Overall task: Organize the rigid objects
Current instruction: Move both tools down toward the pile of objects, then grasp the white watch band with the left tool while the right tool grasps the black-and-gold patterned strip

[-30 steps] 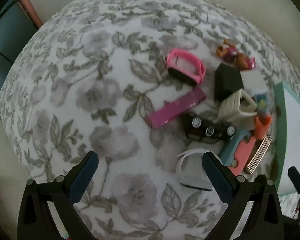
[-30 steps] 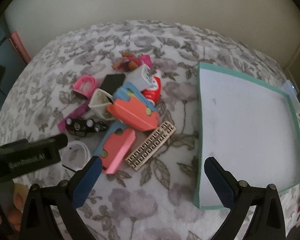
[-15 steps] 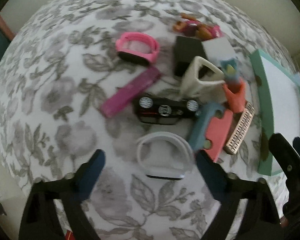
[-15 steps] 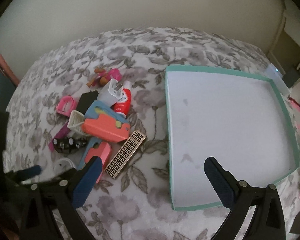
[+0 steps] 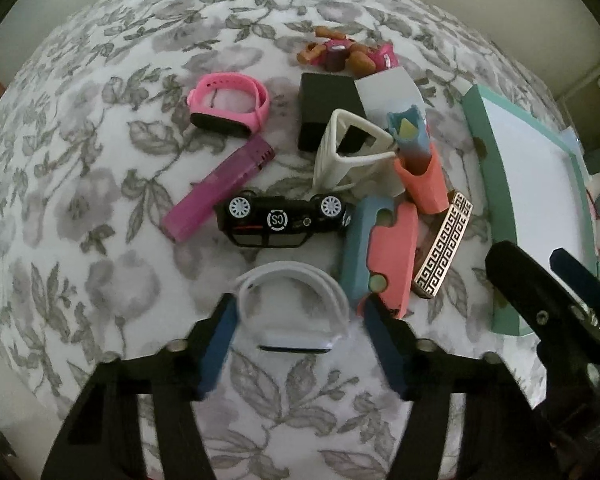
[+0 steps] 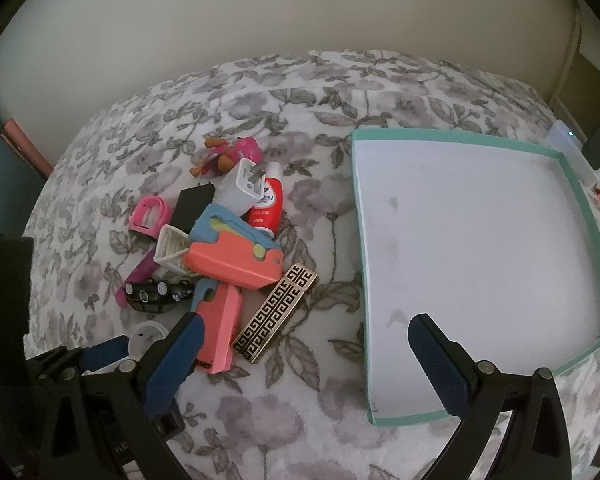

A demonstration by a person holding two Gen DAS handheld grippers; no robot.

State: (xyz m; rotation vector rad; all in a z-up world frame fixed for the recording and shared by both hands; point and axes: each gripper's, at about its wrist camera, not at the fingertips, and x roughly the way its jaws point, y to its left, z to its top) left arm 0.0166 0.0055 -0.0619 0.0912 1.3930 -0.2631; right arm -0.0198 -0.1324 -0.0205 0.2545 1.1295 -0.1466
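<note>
**White band bracketed by the left tool, tray sitting bare off to the side**

The floral cloth (image 6: 284, 432) is spread under everything; on it, to the right of the pile, the teal-rimmed tray (image 6: 588, 216) is laid flat with only its white floor showing. The right gripper (image 6: 304, 356) is held wide apart over the cloth and the tray's near corner, with nothing gripped between its pads; the left gripper (image 5: 298, 344) is pointed steeply down and its jaws are closing, with the white wristband (image 5: 296, 300) set between them (the left pad looks to be at the band's edge, the right pad seems a touch off it, so contact can't really be called).

Just beyond the band, the black toy car (image 5: 282, 220) is lying on its side; a purple bar (image 5: 220, 192) is angled beside it, and the pink wristband (image 5: 230, 106) is further back. To the right, a cream triangular holder (image 5: 348, 152) and two coral-and-blue cases (image 5: 384, 252) are heaped together; the gold key-pattern plate (image 5: 444, 252) is propped against them, near the tray.
</note>
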